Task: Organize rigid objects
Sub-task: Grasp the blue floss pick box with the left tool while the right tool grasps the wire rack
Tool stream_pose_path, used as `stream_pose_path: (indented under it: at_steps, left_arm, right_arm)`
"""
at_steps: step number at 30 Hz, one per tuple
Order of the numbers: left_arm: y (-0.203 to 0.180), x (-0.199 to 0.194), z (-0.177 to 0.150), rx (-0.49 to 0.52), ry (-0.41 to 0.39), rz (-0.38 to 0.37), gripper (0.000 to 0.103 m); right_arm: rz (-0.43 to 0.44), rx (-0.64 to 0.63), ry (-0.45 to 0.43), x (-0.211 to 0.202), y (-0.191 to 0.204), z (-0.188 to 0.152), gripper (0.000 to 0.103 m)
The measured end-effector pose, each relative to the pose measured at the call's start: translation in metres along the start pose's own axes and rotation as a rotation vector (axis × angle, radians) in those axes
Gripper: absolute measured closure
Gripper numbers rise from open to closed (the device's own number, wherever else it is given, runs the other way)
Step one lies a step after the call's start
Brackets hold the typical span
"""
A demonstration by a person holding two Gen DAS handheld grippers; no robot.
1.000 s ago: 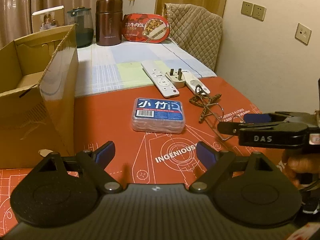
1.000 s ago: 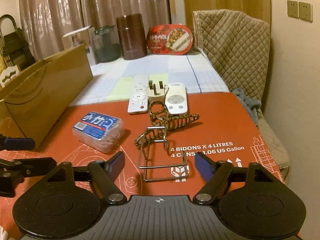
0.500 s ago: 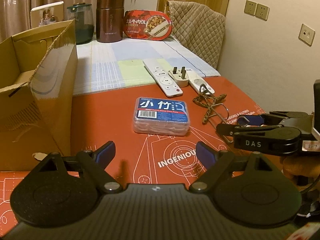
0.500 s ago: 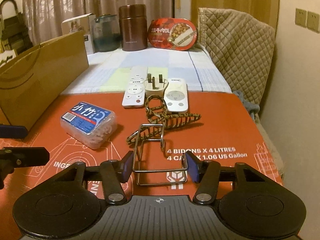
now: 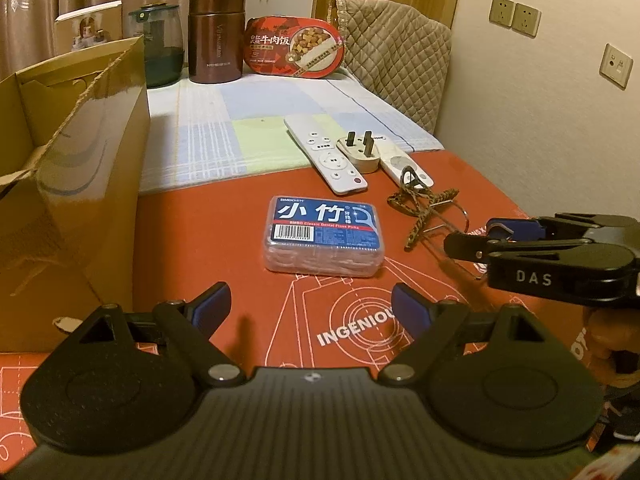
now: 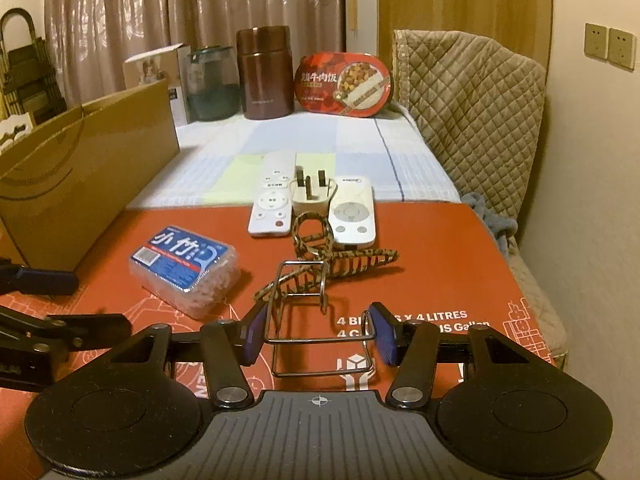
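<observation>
In the left view not much changed from a second earlier: the left gripper (image 5: 310, 312) hung wide open and empty short of the floss box (image 5: 323, 236), with the carton (image 5: 76, 184) to its left. In the right view the right gripper (image 6: 320, 334) had just closed in, its pads touching the wire rack (image 6: 320, 320) on the red mat (image 6: 440, 248). So I'd say it was mid-pickup, and next needed a firm squeeze and a lift clear of the hair clip (image 6: 340, 260) toward the carton.
</observation>
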State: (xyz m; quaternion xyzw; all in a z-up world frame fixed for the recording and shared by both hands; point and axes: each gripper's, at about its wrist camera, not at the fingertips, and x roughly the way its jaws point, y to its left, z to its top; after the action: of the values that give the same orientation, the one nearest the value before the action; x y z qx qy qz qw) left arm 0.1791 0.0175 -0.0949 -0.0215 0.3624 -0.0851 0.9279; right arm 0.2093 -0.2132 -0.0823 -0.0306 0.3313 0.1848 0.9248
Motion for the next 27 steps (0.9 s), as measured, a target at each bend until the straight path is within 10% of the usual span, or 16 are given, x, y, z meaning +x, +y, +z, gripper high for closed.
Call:
stream_pose_path:
  at_steps: [27]
  left_arm:
    - [-0.018, 0.065, 0.033, 0.039, -0.003, 0.038, 0.019]
  right_arm:
    - [-0.033, 0.084, -0.062, -0.008, -0.013, 0.009, 0.052]
